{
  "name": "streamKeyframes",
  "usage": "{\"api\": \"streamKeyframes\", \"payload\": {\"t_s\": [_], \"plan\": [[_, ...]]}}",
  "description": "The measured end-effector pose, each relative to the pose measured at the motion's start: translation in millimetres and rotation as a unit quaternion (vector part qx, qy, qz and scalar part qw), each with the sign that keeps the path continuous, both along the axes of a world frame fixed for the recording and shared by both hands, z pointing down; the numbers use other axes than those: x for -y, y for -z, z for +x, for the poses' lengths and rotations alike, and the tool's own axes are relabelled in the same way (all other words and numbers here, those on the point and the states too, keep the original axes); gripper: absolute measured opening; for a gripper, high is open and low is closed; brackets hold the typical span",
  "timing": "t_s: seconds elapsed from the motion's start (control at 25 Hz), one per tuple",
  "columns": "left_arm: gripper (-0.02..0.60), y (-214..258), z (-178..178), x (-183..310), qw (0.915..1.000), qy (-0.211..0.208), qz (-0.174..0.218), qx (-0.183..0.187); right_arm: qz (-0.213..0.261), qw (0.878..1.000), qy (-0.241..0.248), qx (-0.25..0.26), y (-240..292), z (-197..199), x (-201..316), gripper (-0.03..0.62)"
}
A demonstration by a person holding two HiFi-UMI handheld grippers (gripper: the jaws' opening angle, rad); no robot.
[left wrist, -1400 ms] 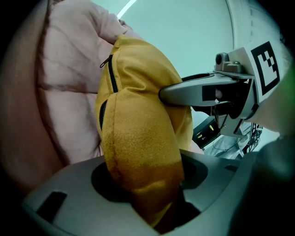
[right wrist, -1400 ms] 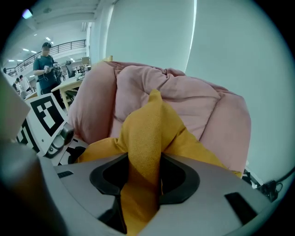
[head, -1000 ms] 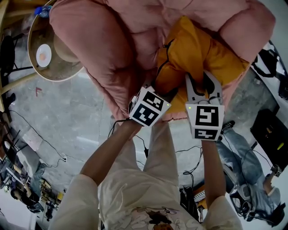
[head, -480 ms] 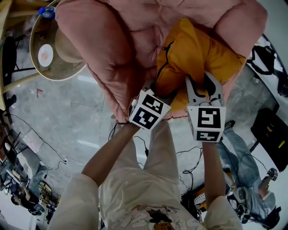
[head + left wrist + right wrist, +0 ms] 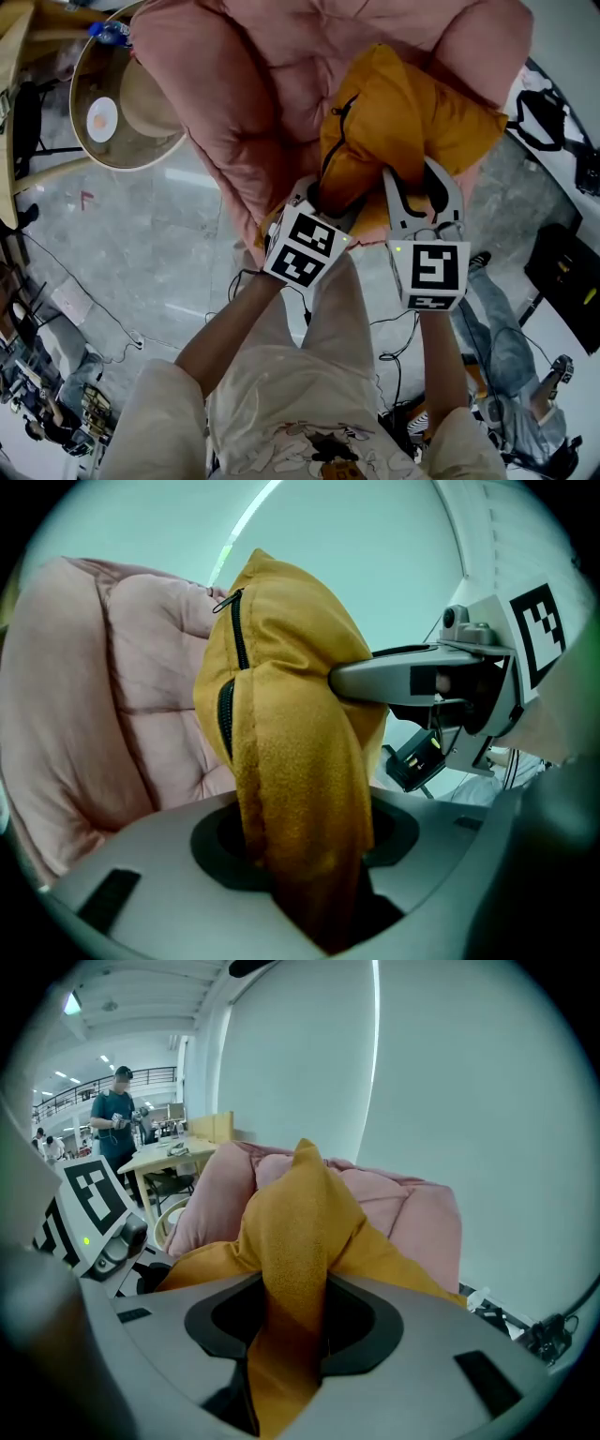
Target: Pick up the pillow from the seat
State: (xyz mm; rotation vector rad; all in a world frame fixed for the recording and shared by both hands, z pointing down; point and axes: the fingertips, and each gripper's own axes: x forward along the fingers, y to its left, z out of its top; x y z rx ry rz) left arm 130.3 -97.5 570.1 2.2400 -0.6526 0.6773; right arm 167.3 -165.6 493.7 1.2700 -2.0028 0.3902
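Up comes the yellow pillow [image 5: 403, 122], higher than a second ago, just above the pink seat [image 5: 253, 103]. The fingers of the left gripper [image 5: 323, 199] and the right gripper [image 5: 417, 180] pinch its near edge. The lift is on; next, raise both evenly.

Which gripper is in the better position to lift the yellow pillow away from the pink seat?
Left, slightly: the left gripper clamps a thick bunch of the pillow; the right gripper pinches only a thinner fold. Both hold it.

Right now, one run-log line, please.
left gripper: shut on pillow | right gripper: shut on pillow | pillow: orange, near edge pinched | seat: pink, behind pillow
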Motion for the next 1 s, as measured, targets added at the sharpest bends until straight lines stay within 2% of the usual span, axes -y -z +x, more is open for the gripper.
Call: {"api": "streamKeyframes", "payload": {"t_s": [0.12, 0.24, 1.0], "plan": [[0.216, 11, -27, -16, 0.9999, 0.01, 0.007, 0.01, 0.014, 1.0, -0.003, 0.004, 18, -22, -15, 0.179], [0.216, 21, -38, -22, 0.9996, 0.009, 0.021, 0.018, 0.024, 1.0, -0.007, 0.012, 30, -32, -23, 0.179], [0.216, 130, -33, -24, 0.9961, 0.013, 0.077, 0.041, 0.103, 0.992, -0.021, 0.067, 141, -17, -39, 0.178]]}}
